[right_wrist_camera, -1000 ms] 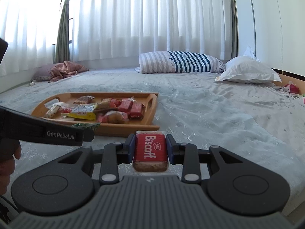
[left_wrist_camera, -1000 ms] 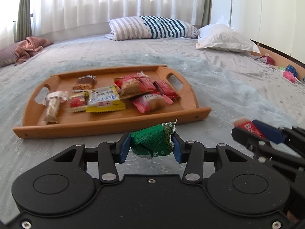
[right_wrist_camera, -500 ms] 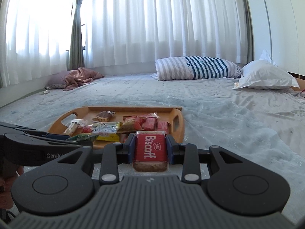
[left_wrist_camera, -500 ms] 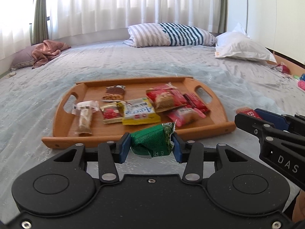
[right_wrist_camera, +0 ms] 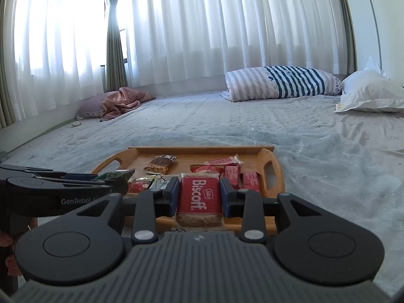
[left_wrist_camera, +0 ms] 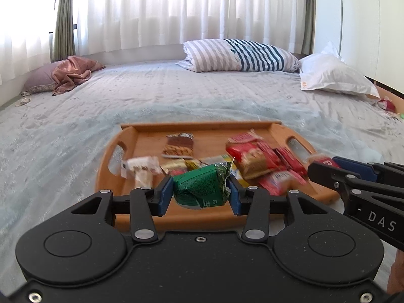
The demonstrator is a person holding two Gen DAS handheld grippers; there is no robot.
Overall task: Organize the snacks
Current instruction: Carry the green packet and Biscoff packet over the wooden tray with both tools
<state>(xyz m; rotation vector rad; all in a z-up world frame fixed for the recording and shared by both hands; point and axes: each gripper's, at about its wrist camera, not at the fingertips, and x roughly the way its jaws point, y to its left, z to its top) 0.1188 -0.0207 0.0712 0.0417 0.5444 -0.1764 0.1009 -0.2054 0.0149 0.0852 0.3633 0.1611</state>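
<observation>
— What is each hand holding?

— Each holds a black two-finger tool. The left gripper (left_wrist_camera: 201, 192) has its blue pads pressed against both sides of a crumpled green snack packet (left_wrist_camera: 200, 188). The right gripper (right_wrist_camera: 199, 197) is clamped on a red Biscoff biscuit pack (right_wrist_camera: 199, 198), held upright with the brown biscuit showing at the bottom end.

— Where are they?

— Side by side over the near edge of a wooden tray (left_wrist_camera: 141, 130) that sits on a bed with a pale grey-blue bedspread (left_wrist_camera: 176, 93). From the left camera, the right tool juts in at the right, just beside the tray's right handle.

— What is on the tray?

— Several wrapped snacks. A chocolate-and-nut bar (right_wrist_camera: 160, 164) lies alone toward the back. On the right is a cluster of red packets (left_wrist_camera: 255, 157), some overlapping. A white wrapper (left_wrist_camera: 141, 168) lies near the left handle, blurred. A yellow pack is mostly hidden behind the green one.

— And beyond?

— A striped pillow (left_wrist_camera: 237, 55) and a white pillow (left_wrist_camera: 333, 77) at the far side, a pink cloth (left_wrist_camera: 73, 73) heaped on a cushion at the left, and white curtains (left_wrist_camera: 176, 10) lit by daylight.
</observation>
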